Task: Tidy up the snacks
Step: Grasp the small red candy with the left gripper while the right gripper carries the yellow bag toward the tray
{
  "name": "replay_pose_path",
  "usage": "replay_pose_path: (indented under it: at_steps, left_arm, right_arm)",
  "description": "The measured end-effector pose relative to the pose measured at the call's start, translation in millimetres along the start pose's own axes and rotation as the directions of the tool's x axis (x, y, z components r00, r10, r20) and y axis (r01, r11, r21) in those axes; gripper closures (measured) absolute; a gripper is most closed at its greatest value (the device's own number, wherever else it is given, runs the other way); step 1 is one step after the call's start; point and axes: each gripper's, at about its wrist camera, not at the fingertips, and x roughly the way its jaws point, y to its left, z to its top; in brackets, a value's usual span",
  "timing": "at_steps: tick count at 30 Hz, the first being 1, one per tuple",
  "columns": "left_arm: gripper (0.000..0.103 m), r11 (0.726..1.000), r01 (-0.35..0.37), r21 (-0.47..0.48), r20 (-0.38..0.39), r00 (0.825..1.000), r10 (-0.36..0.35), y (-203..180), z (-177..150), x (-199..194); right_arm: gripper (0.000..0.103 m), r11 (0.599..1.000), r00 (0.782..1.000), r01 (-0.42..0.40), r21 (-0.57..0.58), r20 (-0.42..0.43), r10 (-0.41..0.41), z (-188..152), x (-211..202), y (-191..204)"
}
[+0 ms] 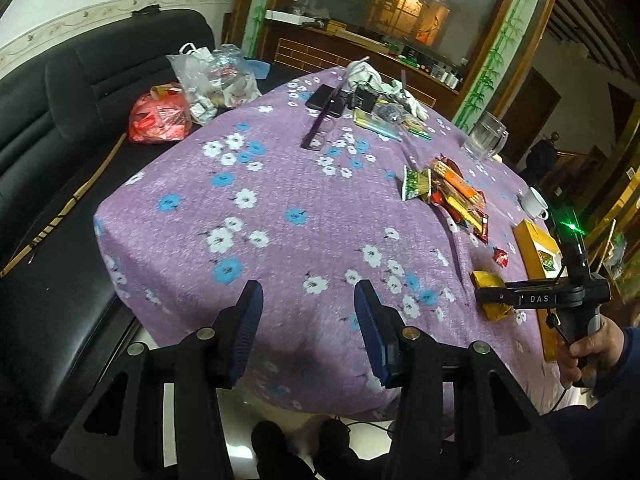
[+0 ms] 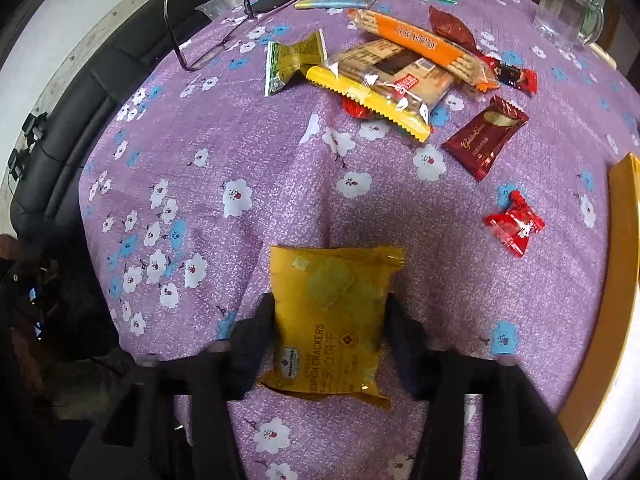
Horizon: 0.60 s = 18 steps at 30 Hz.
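Snacks are lying scattered on the purple tablecloth (image 2: pixel 280 168); the right gripper (image 2: pixel 328 320) is clamping the yellow cracker packet (image 2: pixel 332 312) near the table edge, likely carrying it toward the orange box (image 2: pixel 616 280). The left gripper (image 1: pixel 308 312) is hovering open-jawed, empty.

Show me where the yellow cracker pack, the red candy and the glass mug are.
yellow cracker pack (image 2: pixel 332 312): right wrist view, middle of the wrapper.
red candy (image 2: pixel 514 224): right wrist view, centre of the wrapper.
glass mug (image 2: pixel 566 10): right wrist view, its clear wall.
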Motion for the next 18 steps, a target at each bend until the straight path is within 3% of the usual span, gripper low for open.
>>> replay_pose_path:
  at_steps: [9,13,18]
  left_arm:
    - [0.057,0.980,0.148,0.131,-0.081,0.987,-0.138,-45.5,18.5,38.3]
    - [0.057,0.944,0.256,0.208,-0.147,0.962,-0.228,-83.0,21.2,58.3]
    - [0.057,0.867,0.401,0.294,-0.258,0.907,-0.332,-146.4,23.5,83.7]
  right_arm:
    - [0.056,0.985,0.992,-0.048,0.163,0.123,0.028,-37.7,-50.5,-37.5]
    - [0.056,0.961,0.982,-0.048,0.273,0.190,-0.004,-71.1,-84.1,-54.5]
    - [0.056,0.914,0.961,-0.043,0.404,0.266,-0.073,-124.5,-129.7,-70.1]
